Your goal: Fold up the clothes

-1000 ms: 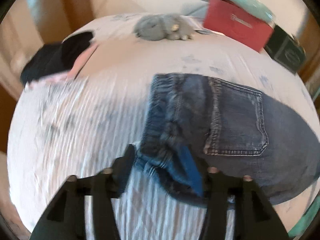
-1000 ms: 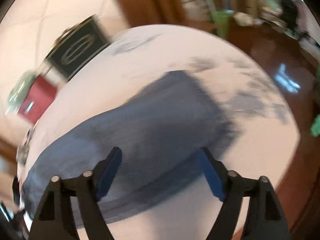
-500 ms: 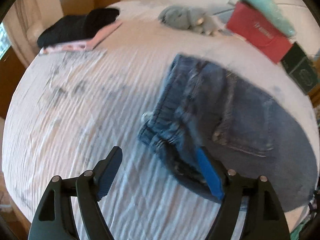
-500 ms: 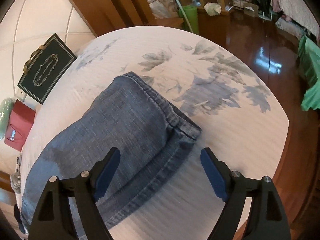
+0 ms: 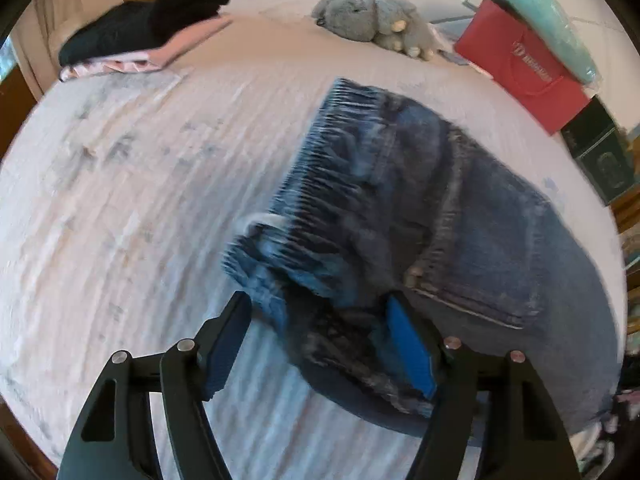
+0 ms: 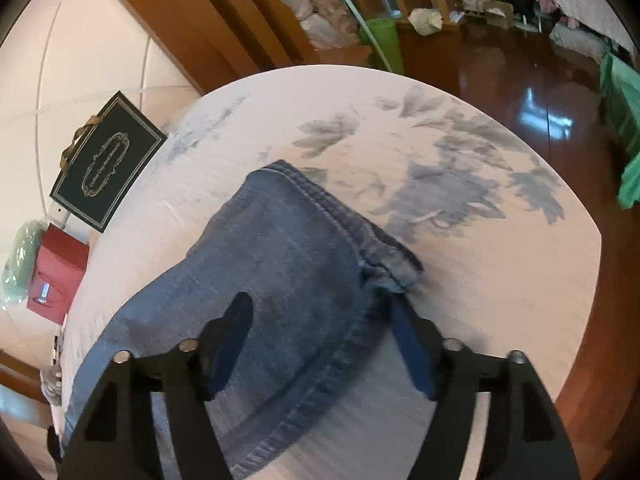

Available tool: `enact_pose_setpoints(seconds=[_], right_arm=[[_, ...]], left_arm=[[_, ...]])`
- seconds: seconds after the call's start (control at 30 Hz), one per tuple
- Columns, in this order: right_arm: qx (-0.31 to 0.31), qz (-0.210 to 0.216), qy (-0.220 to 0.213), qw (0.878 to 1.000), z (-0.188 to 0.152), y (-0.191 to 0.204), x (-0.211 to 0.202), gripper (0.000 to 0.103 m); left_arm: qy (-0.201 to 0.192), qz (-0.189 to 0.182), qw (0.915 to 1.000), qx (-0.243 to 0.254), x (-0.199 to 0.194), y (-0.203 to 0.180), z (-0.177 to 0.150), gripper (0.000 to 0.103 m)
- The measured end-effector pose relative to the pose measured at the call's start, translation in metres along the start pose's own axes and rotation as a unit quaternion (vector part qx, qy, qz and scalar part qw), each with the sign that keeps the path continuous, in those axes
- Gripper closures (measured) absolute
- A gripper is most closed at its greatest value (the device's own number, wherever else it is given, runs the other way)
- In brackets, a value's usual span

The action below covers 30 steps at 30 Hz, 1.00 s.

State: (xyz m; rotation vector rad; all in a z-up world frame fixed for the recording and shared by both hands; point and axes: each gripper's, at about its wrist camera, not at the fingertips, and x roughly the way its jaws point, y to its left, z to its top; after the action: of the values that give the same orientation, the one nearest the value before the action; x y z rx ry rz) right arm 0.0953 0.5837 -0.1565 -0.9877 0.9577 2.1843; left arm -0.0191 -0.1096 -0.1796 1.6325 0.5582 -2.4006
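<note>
A pair of blue jeans (image 5: 420, 216) lies flat on a white bed (image 5: 140, 200), folded lengthwise with the back pocket up. My left gripper (image 5: 320, 340) is open, its fingers on either side of the near corner of the elastic waistband. In the right wrist view the leg hem end of the jeans (image 6: 304, 248) lies near the foot of the bed. My right gripper (image 6: 320, 344) is open, low over the leg, the fingers straddling the near seam edge just behind the hem corner.
Folded black and pink clothes (image 5: 148, 28) are stacked at the far left of the bed. A grey plush toy (image 5: 372, 20), a red bag (image 5: 524, 76) and a dark box (image 6: 106, 160) sit along the head end. The bed's edge (image 6: 576, 280) drops to a wooden floor.
The left gripper lifted off the waistband and came back down around its near corner. The right gripper moved in closer over the leg near the hem. The jeans stayed flat.
</note>
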Motion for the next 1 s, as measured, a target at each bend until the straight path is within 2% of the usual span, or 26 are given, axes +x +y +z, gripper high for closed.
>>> enact_pose_setpoints(seconds=[0.13,0.2,0.23,0.27,0.33,0.4,0.43,0.53,0.57,0.63,0.73,0.8,0.9,0.93,1.0], right_arm=[[-0.015,-0.028,-0.005,0.999,-0.003,0.009,0.003,0.031],[-0.028,-0.055,-0.001,0.998,-0.003,0.013,0.005,0.045],[-0.035,-0.069,0.001,0.997,-0.003,0.015,0.005,0.060],[-0.049,-0.091,0.007,0.995,-0.002,0.017,0.007,0.071],[-0.095,-0.117,0.028,0.988,0.000,0.023,0.010,0.078],[-0.120,-0.119,0.047,0.984,0.002,0.025,0.013,0.085],[-0.115,-0.110,0.051,0.986,0.005,0.022,0.013,0.097],[-0.080,-0.040,0.019,0.996,0.007,0.020,-0.005,0.100],[-0.078,-0.011,0.001,0.997,0.007,0.023,-0.016,0.100],[-0.096,0.057,-0.027,0.993,0.003,0.041,-0.041,0.100],[-0.154,0.156,-0.026,0.975,-0.013,0.088,-0.074,0.100],[-0.199,0.206,-0.017,0.958,-0.030,0.121,-0.091,0.100],[-0.268,0.267,0.019,0.926,-0.073,0.173,-0.100,0.100],[-0.283,0.276,0.033,0.918,-0.087,0.184,-0.097,0.100],[-0.302,0.280,0.058,0.910,-0.111,0.196,-0.086,0.098]], left_arm=[[-0.002,0.014,0.9997,0.021,0.004,-0.014,0.001,0.028],[-0.002,0.029,0.9993,0.022,0.010,-0.018,0.002,0.029],[-0.003,0.037,0.9990,0.023,0.012,-0.020,0.003,0.031],[-0.006,0.045,0.9986,0.027,0.012,-0.023,0.003,0.039],[-0.008,0.046,0.9985,0.029,0.010,-0.025,0.005,0.051],[-0.007,0.043,0.9985,0.032,0.009,-0.027,0.007,0.058],[-0.006,0.042,0.9985,0.035,0.007,-0.028,0.008,0.068],[-0.012,0.047,0.9968,0.064,-0.006,-0.039,0.012,0.082],[-0.025,0.047,0.9954,0.080,-0.015,-0.045,0.012,0.083],[-0.050,0.037,0.9921,0.108,-0.036,-0.059,0.014,0.084],[-0.087,0.006,0.9833,0.160,-0.074,-0.091,0.016,0.084],[-0.110,-0.019,0.9730,0.202,-0.095,-0.122,0.010,0.084],[-0.124,-0.067,0.9495,0.280,-0.116,-0.174,-0.020,0.084],[-0.121,-0.081,0.9408,0.306,-0.116,-0.192,-0.034,0.084],[-0.091,-0.112,0.9198,0.365,-0.103,-0.230,-0.061,0.083]])
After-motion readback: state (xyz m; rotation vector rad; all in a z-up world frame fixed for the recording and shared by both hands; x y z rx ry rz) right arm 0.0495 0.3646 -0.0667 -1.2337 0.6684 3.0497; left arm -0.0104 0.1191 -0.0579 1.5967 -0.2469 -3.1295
